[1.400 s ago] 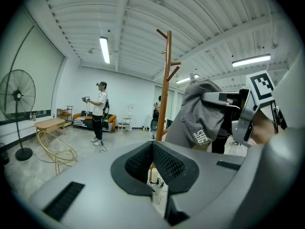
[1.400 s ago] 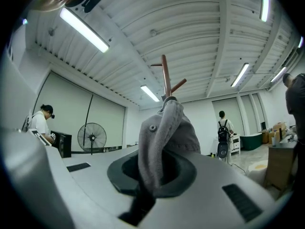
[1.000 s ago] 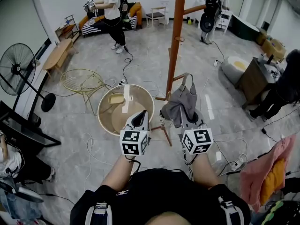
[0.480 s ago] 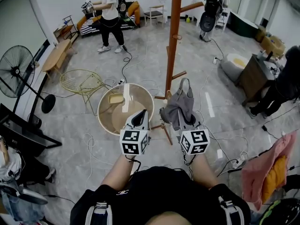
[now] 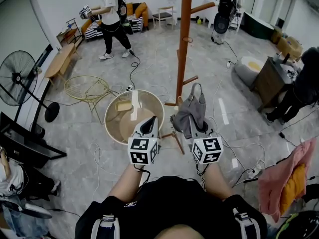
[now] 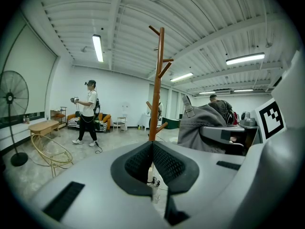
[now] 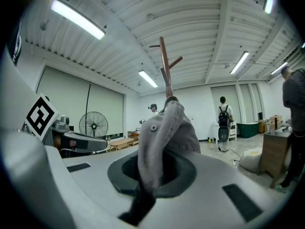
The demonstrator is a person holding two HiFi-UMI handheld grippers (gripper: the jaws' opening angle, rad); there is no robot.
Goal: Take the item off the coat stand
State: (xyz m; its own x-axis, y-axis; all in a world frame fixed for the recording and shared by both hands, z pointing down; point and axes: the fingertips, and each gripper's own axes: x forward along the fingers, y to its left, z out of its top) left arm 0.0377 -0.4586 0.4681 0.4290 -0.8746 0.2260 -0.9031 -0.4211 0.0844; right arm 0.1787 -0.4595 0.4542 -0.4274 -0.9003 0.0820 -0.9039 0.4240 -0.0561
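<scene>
Grey floor (image 5: 75, 128); coat stand (image 5: 182, 44) cut off at top.
Grey cloth item (image 7: 164, 132), seemingly just beside the low peg (image 5: 189, 78), is pinched by the right gripper (image 7: 151, 178), its tips hidden; left gripper (image 6: 152, 162) is closed, empty.

Grey fabric item (image 5: 192, 111), reddish-brown coat stand (image 5: 183, 44)

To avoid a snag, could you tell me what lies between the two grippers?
Head view: a wooden leg of the coat stand, low between left gripper and right gripper.
</scene>
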